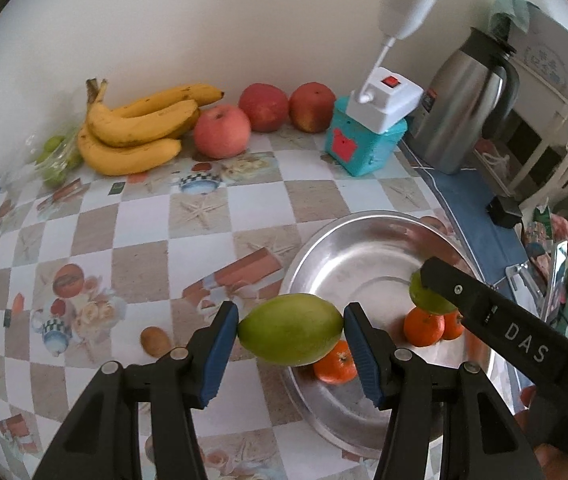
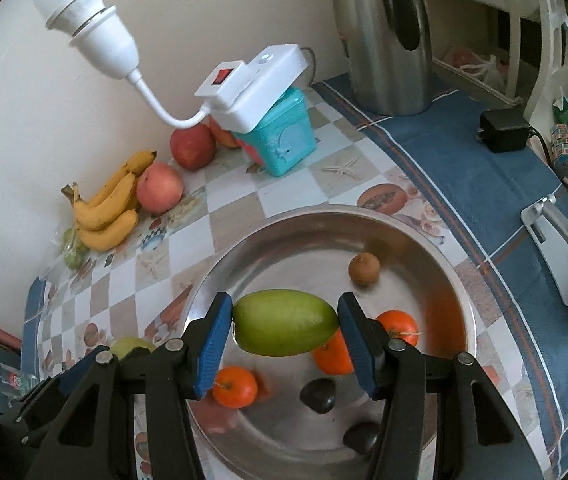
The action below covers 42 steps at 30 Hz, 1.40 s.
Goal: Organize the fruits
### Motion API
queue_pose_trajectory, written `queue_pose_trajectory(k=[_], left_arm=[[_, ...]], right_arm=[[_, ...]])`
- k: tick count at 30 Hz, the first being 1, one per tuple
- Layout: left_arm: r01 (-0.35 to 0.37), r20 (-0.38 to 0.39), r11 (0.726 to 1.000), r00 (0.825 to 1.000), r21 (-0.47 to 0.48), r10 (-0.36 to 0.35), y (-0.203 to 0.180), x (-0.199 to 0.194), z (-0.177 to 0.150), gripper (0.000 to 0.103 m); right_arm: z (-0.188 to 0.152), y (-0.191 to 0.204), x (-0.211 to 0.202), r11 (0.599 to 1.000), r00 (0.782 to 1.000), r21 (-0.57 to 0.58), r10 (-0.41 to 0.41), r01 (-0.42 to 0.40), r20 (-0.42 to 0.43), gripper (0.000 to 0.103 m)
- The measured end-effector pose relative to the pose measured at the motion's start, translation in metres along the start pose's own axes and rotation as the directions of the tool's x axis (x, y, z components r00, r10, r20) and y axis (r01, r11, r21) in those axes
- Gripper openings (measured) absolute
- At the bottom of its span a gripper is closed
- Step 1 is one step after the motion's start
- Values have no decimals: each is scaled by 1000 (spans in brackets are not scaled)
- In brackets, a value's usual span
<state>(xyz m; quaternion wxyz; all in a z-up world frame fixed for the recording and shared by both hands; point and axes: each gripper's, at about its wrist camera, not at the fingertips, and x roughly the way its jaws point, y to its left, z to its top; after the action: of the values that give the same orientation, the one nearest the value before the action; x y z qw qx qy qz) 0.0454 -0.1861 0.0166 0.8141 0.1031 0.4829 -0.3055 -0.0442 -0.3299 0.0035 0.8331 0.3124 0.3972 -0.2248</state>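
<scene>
1. Left wrist view: your left gripper (image 1: 291, 330) is clenched on a green mango (image 1: 289, 329), its blue pads (image 1: 223, 350) pressed against both ends, so the fruit lies crosswise between the fingers
2. Just beyond and under that mango you have the rim of the steel bowl (image 1: 323, 236); a tangerine (image 1: 335, 362) sits under the right-hand pad, two more tangerines (image 1: 423, 326) lie further to the right
3. To the left of your fingers a small brown fruit (image 1: 155, 341) rests on the checked tablecloth (image 1: 132, 240)
4. Far ahead, by the wall, lie bananas (image 1: 136, 132) and three apples (image 1: 222, 131)
5. Right wrist view: your right gripper (image 2: 285, 323) is likewise clamped on a second green mango (image 2: 285, 322), pads on both ends, held over the bowl (image 2: 459, 280)
6. Below and around those fingers, inside the bowl, are tangerines (image 2: 235, 386), two dark fruits (image 2: 317, 395) and a brown one (image 2: 363, 269) further ahead
7. Beyond the bowl stand a teal box (image 2: 284, 140) with a white lamp base (image 2: 252, 84) on top, and a steel kettle (image 2: 379, 40) to the right
</scene>
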Motion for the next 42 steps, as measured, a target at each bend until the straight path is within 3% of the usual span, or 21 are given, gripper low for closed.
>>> queue_pose_trajectory(k=[14,35,42], left_arm=[[-4,15,999,1000,34,3,-14,26,-7,58],[-42,34,997,999,67,40,-18,35,-11,59],[-45,35,995,998,85,42,-21,32,-11,63]], right_arm=[[-3,3,17,999,999,-33,4,-3,35,57],[-10,1,35,1000,1000,-29,-7,6,-24,57],[-9,0,35,1000,1000,-20,1,-2,-30,57]])
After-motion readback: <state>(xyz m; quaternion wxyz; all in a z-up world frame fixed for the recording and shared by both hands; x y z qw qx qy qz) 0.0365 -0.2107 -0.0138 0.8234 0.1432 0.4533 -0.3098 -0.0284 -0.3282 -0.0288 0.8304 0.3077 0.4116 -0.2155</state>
